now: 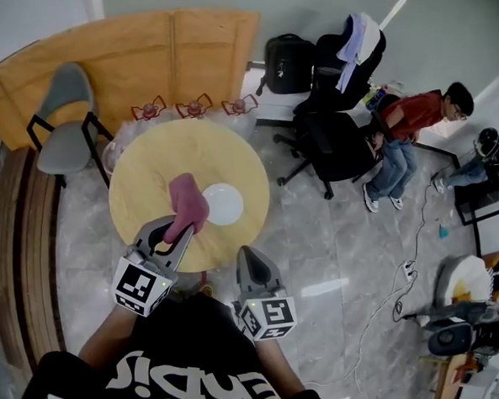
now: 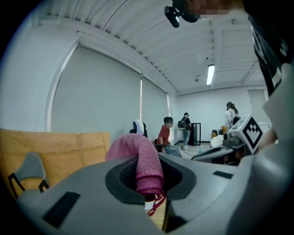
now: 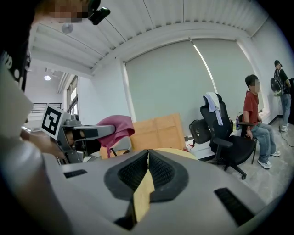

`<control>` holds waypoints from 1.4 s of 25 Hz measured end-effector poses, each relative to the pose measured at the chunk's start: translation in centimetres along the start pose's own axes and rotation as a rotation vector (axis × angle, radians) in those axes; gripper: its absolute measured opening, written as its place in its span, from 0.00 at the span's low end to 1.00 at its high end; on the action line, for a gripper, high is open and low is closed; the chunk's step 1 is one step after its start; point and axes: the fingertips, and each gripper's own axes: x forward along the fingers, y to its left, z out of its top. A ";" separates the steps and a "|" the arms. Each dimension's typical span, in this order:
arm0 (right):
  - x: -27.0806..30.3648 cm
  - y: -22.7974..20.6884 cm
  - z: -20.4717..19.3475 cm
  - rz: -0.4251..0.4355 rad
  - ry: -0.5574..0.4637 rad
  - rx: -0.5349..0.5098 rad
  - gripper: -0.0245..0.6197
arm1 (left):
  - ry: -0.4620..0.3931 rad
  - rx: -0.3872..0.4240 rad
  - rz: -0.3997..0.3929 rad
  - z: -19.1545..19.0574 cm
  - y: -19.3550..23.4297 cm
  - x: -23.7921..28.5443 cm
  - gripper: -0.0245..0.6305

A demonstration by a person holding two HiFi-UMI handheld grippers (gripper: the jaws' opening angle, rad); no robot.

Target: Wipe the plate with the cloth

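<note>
A white plate [image 1: 223, 203] lies near the middle of the round wooden table [image 1: 147, 171]. My left gripper [image 1: 181, 232] is shut on a pink cloth [image 1: 188, 202], which stands up from its tips just left of the plate. In the left gripper view the cloth [image 2: 143, 161] is pinched between the jaws and folds over them. My right gripper [image 1: 247, 252] hovers at the table's near edge below the plate, shut with nothing in it. In the right gripper view its jaws [image 3: 147, 158] meet, and the cloth [image 3: 115, 127] shows at the left.
A grey chair [image 1: 63, 113] stands at the table's far left. Three red items [image 1: 195, 107] sit behind the table's far edge. Black office chairs [image 1: 338, 138] and a seated person in red [image 1: 409, 121] are to the right. A cable and power strip [image 1: 408, 269] lie on the floor.
</note>
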 end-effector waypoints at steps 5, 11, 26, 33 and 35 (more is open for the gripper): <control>2.6 -1.2 -0.2 0.003 0.035 0.005 0.07 | 0.035 -0.007 0.011 -1.5 2.0 1.6 0.12; 5.9 -3.8 -1.9 -0.035 0.103 0.023 0.07 | 0.067 -0.008 -0.031 -2.8 3.5 4.6 0.12; 13.9 -8.5 -6.7 -0.098 0.249 0.078 0.07 | 0.106 -0.028 -0.095 -4.2 7.5 10.3 0.12; 16.3 -11.2 -11.0 -0.135 0.357 0.146 0.26 | 0.142 -0.040 -0.110 -5.6 8.4 11.8 0.12; 16.8 -12.3 -12.3 -0.151 0.392 0.171 0.29 | 0.153 -0.049 -0.111 -5.8 8.6 12.3 0.12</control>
